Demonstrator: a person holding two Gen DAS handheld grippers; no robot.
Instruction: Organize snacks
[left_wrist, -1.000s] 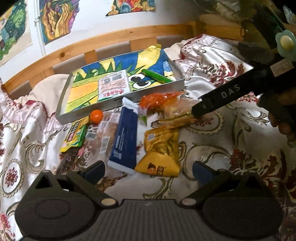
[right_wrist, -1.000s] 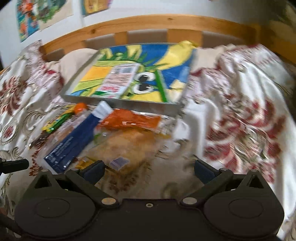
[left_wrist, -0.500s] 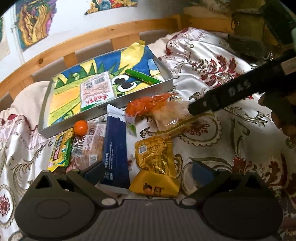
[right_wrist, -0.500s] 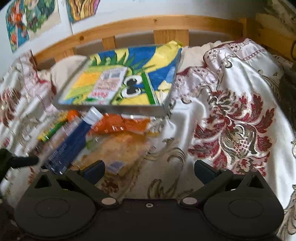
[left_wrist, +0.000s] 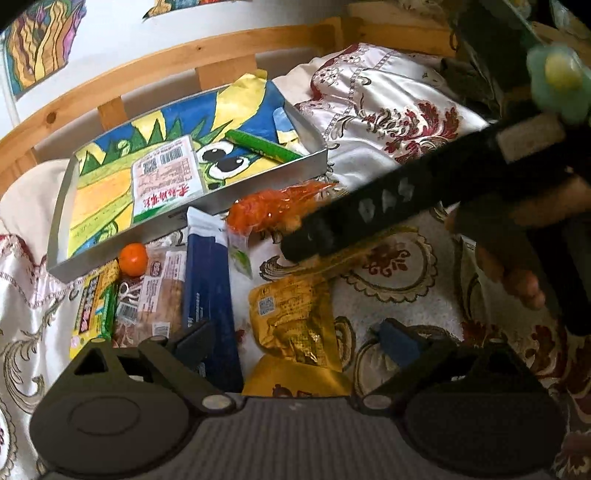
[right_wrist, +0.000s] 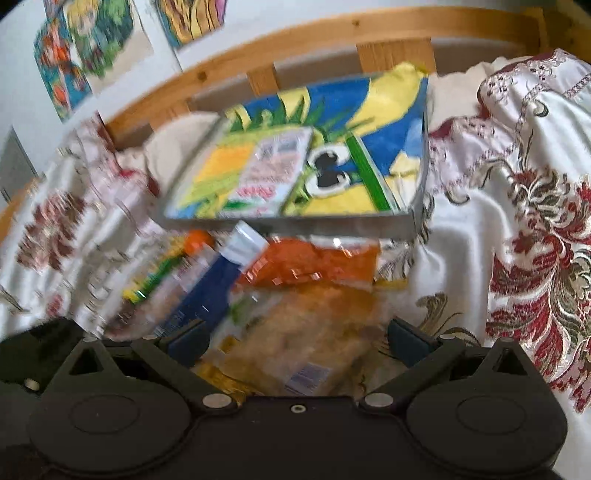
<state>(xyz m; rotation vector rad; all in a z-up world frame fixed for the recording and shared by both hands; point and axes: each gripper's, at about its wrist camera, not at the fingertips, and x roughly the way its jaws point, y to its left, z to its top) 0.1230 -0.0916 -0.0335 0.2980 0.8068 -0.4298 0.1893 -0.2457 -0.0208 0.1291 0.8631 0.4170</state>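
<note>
Crinkly snack packets lie scattered on a bed draped in glossy white satin with red and gold brocade (left_wrist: 388, 110), just in front of a shallow grey tray (left_wrist: 266, 184) lined with a bright cartoon drawing. The left gripper (left_wrist: 295, 341) hangs over a wrinkled yellow foil pouch (left_wrist: 291, 317) and a long navy-blue packet (left_wrist: 208, 280); its fingers, which have just been closing slightly, stand wide apart with the pouch between them but unpressed. The right gripper (right_wrist: 295, 341), also spread wide and holding nothing, hovers over a clear bag of tan biscuits (right_wrist: 314, 332) beside a translucent orange packet (right_wrist: 310, 262). A small round orange (left_wrist: 133, 254) sits against the tray's front wall. Inside the tray lie a flat white-labelled packet (left_wrist: 166, 181) and a green stick (left_wrist: 262, 146). Open bedcover lies to the right of the snacks; a wooden slatted headboard (left_wrist: 207, 48) rises behind the tray.
</note>
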